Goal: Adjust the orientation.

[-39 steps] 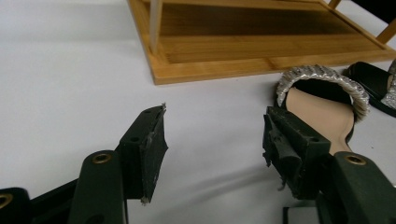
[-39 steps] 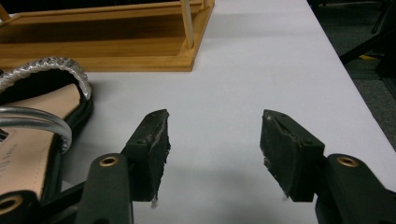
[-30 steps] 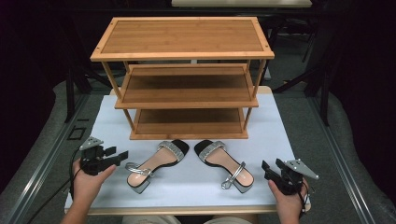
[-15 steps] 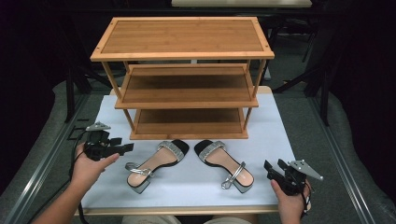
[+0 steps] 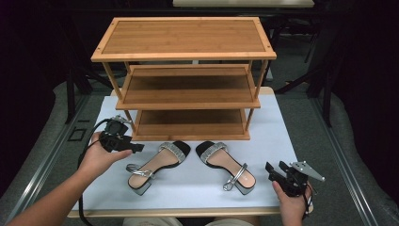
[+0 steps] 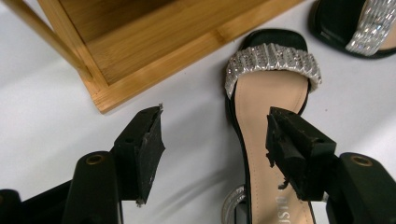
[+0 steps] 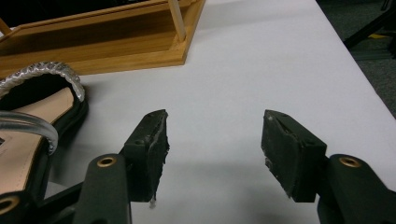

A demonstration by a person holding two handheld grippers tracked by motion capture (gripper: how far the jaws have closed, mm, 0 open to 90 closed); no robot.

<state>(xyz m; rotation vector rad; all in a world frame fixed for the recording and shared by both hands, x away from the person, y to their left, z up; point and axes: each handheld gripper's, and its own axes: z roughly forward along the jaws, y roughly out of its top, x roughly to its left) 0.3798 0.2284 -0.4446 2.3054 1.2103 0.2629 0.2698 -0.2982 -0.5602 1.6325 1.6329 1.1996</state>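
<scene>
Black left tool (image 6: 215, 140) gapes over left sandal (image 6: 271, 121), heel cut off; right tool (image 7: 212, 154) open

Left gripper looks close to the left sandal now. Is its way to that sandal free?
Probably yes. The left gripper hangs open just above the left sandal, with bare table between the jaws and nothing across it; the shelf stands off to one side.

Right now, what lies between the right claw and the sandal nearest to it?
In the high view, only bare white table top lies between the right claw and the right sandal; they are apart.
</scene>
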